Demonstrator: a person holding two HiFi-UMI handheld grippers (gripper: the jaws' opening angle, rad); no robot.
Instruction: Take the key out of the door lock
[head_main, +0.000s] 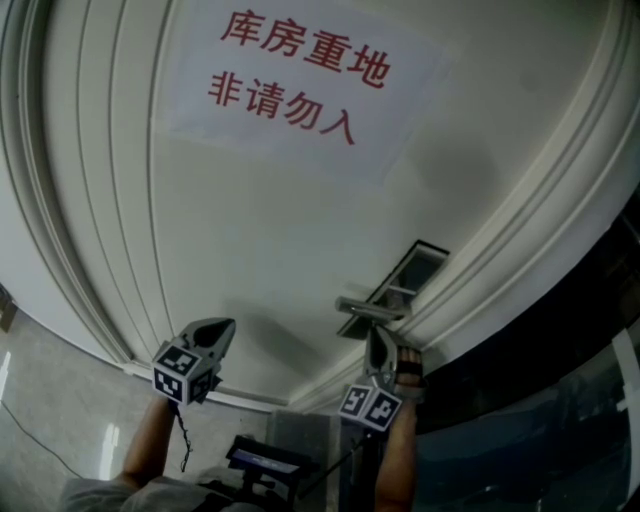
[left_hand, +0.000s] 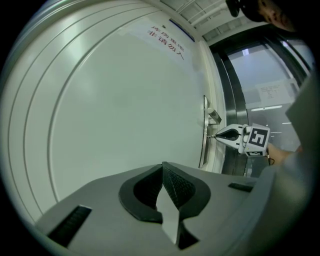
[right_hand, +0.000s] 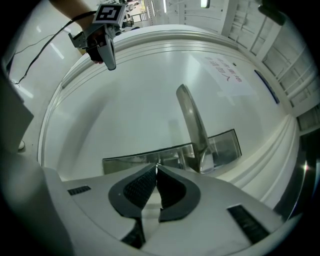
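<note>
A white panelled door (head_main: 300, 230) carries a long steel lock plate (right_hand: 145, 159) with a lever handle (right_hand: 192, 120). My right gripper (right_hand: 157, 165) is at the plate below the handle, its tips pinched on the key (left_hand: 214, 136), of which only a thin sliver shows between the tips and the plate. In the head view the right gripper (head_main: 374, 336) sits just under the handle (head_main: 370, 309). My left gripper (head_main: 228, 324) is held off the door to the left, shut with nothing between its pads (left_hand: 172, 187), touching nothing.
A paper sign with red characters (head_main: 295, 80) is taped high on the door. Raised mouldings frame the door panel (head_main: 90, 200). Dark glass and a metal frame (left_hand: 235, 100) border the door on the lock side. A cable (head_main: 183, 440) hangs from the left gripper.
</note>
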